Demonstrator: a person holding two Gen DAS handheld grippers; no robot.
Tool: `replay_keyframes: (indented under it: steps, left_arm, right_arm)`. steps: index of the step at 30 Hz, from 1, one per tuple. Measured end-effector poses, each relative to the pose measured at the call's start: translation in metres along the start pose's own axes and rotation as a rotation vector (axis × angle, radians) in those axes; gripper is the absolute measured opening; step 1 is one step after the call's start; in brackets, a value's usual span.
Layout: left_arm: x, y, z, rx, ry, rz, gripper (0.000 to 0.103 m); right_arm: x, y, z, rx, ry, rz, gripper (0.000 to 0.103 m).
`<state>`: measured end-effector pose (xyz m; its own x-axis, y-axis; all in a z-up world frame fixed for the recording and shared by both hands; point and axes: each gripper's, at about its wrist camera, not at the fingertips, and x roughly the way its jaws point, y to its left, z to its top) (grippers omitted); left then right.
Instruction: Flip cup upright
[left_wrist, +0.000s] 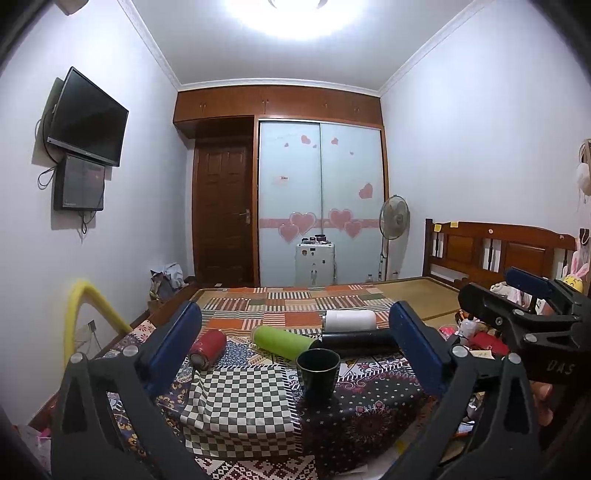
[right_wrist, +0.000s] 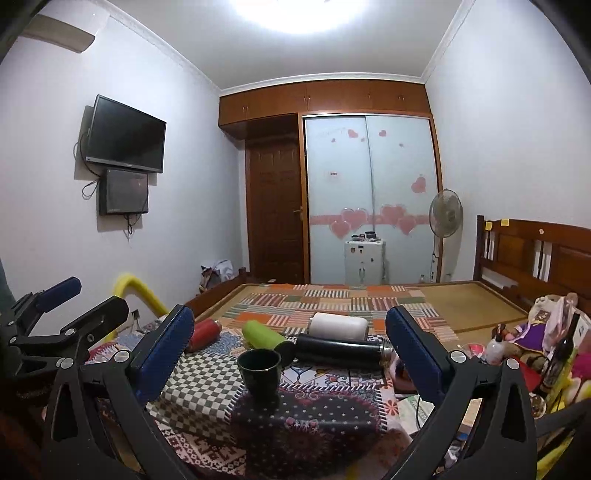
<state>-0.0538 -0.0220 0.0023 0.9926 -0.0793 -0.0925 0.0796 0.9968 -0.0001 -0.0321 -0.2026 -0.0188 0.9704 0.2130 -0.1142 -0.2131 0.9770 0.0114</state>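
A dark cup (left_wrist: 317, 372) stands upright, mouth up, on the patterned cloth (left_wrist: 236, 402); it also shows in the right wrist view (right_wrist: 259, 373). My left gripper (left_wrist: 295, 354) is open and empty, with the cup between and just beyond its blue fingers (left_wrist: 173, 347). My right gripper (right_wrist: 290, 354) is open and empty, held back from the cup, which sits left of centre between its fingers (right_wrist: 415, 354). Each gripper shows at the edge of the other's view, the right one (left_wrist: 532, 295) and the left one (right_wrist: 66, 306).
Behind the cup lie several bottles on their sides: red (left_wrist: 207, 348), green (left_wrist: 282, 341), black (left_wrist: 356, 341) and white (left_wrist: 350, 319). They rest on a patchwork-covered bed (left_wrist: 295, 299). Toys and clutter (right_wrist: 535, 332) sit at the right. A yellow padded rail (left_wrist: 79, 314) stands at the left.
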Motion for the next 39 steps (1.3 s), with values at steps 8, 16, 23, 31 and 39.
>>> replay_keyframes:
  steps: [8,16,23,31,39]
  left_arm:
    - [0.004,0.004,0.000,-0.008,0.002,-0.001,0.103]
    - [0.008,0.003,-0.002,-0.010,0.008,-0.006,0.103]
    - [0.011,0.002,-0.001,-0.009,0.014,-0.013,0.103]
    - [0.013,0.004,0.000,-0.020,0.015,-0.025,0.103]
    - [0.014,0.003,0.000,-0.017,0.021,-0.034,0.103]
  right_arm:
    - [0.001,0.002,0.001,-0.004,0.005,-0.005,0.103]
    - [0.003,0.001,0.003,0.000,0.008,-0.009,0.103]
    - [0.002,0.000,0.004,0.000,0.004,-0.013,0.103]
    - [0.002,-0.001,0.005,0.002,0.002,-0.013,0.103]
    - [0.002,-0.002,0.006,0.005,0.000,-0.015,0.103]
